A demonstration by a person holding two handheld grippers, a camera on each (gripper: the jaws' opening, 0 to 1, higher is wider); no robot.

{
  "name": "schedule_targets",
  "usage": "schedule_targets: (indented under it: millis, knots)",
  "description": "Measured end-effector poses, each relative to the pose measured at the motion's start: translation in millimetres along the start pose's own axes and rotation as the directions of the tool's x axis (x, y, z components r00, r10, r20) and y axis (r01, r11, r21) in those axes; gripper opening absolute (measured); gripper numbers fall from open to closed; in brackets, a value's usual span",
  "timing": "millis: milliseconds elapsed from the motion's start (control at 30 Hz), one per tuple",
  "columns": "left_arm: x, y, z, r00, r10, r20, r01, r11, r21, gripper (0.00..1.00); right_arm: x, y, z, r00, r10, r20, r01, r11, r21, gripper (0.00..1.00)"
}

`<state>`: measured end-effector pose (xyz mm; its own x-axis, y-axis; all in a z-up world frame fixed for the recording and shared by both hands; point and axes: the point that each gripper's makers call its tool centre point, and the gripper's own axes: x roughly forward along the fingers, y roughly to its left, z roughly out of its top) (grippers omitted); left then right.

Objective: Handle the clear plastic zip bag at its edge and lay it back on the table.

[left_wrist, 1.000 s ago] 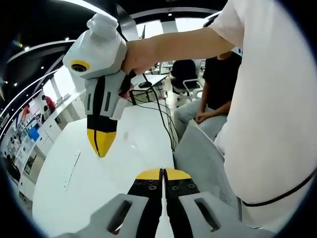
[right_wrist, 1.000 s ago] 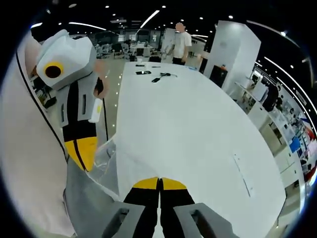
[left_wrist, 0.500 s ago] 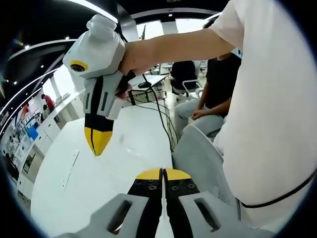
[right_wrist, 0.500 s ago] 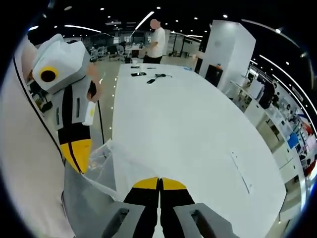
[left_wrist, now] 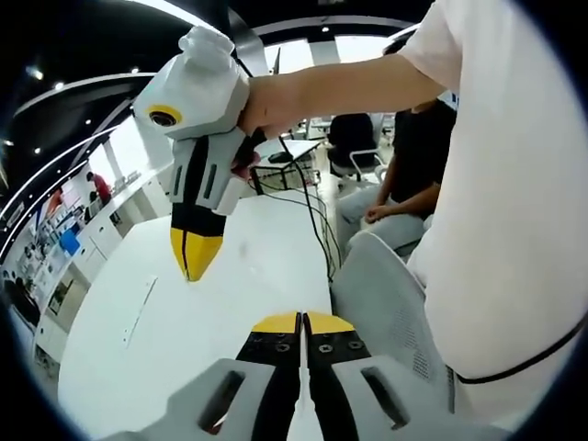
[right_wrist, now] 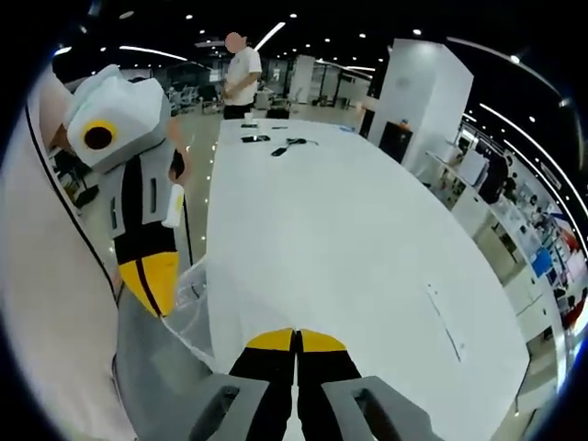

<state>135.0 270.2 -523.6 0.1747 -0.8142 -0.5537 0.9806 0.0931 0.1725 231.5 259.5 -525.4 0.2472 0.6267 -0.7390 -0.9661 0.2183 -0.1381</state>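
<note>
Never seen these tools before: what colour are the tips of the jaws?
Yellow, over black; clearest on the left gripper in the right gripper view.

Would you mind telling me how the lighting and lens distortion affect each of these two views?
Left gripper view: bright windows behind wash out the background, and the fisheye bends the white table edge. Right gripper view: ceiling light strips curve into arcs, the table is evenly lit, and the clear plastic zip bag is faint against it.
</note>
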Motion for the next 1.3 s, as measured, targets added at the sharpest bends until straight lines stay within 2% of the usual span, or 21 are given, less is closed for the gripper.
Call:
schedule_targets:
  millis: [333,700,1100,1300]
  knots:
    - [-4.7,23.2,-1.1,0.996,0.091,0.002,-0.091,0.996,-0.009,0.0,0.4,6.6,7.6,1.0,0.007,0.004,-0.006,0.999,-0.044,0.0]
    - [-9.8,39.1,-0.1,0.987,0.159,0.012,-0.159,0.987,-0.005,0.0,0.4,6.8,9.1,1.0,0.005,0.002,-0.005,0.997,-0.071,0.0]
    - [-16.9,45.6,6.4,0.978,0.201,0.045,-0.2,0.979,-0.037,0.07,-1.9,-1.9,10.0,1.0,-0.011,-0.002,0.011,0.996,-0.088,0.0]
    - [-26.8,50.4,9.6,0.964,0.254,0.085,-0.246,0.965,-0.091,0.09,-3.9,-10.5,9.9,1.0,-0.015,0.002,0.015,0.996,-0.085,0.0]
